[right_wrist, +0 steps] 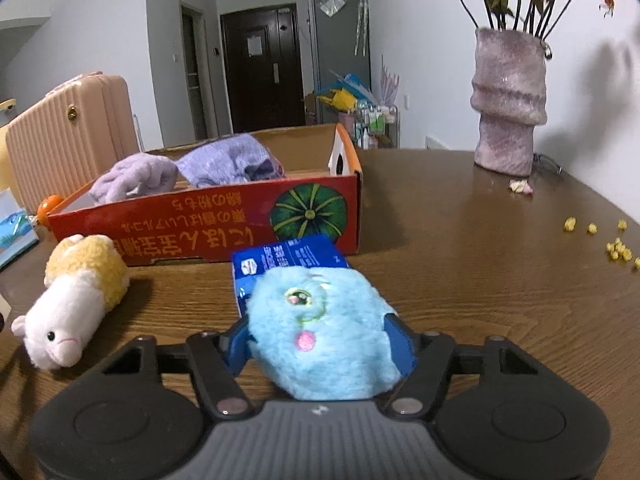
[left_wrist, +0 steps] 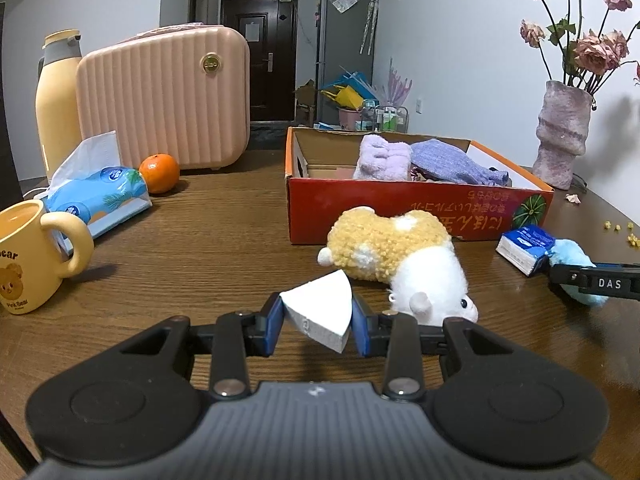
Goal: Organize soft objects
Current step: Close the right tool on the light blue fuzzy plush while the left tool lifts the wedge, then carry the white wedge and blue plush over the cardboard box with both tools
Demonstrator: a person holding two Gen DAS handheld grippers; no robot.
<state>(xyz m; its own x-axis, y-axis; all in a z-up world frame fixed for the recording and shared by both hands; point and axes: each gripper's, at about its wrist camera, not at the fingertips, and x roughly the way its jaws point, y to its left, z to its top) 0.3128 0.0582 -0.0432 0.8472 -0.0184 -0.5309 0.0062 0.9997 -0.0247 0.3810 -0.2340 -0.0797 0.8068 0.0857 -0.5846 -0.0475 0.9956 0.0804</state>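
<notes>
Between the blue pads: a white wedge-shaped sponge (left_wrist: 320, 312) sits pinched in the left gripper (left_wrist: 318, 326), its jaws drawn in tight on it, wedge tip toward 12 o'clock.
Sponge handling: looks light and squashy; the flat faces give the pads good purchase, so the hold seems safe. Squeezing harder would only deform it.
Right gripper (right_wrist: 322, 344): jaws stand on either side of a fluffy blue plush toy (right_wrist: 320, 328); the fur bulges over both pads, so I judge it gripped.
Blue plush handling: very light, soft and springy. The long pile could slip, so a hold across the body's middle, as here, seems best. Nothing on it looks fragile.
Blue plush place: dead centre of the right wrist view, resting low on the wooden table (right_wrist: 460, 240), touching a small blue tissue packet (right_wrist: 286, 258) at its 12 o'clock.
Orange-and-white plush (left_wrist: 396, 258): lies on its side at 1 o'clock from the left gripper, near the sponge; in the right view at 10 o'clock. Bulky and soft, best taken across the narrower white half.
Red cardboard box (left_wrist: 320, 204): open, at 12 o'clock beyond both toys, the packet touching or just short of its front wall. It already holds a lilac towel (left_wrist: 384, 158) and a purple cloth (left_wrist: 452, 160).
Likely goal: the box, by my reading.
</notes>
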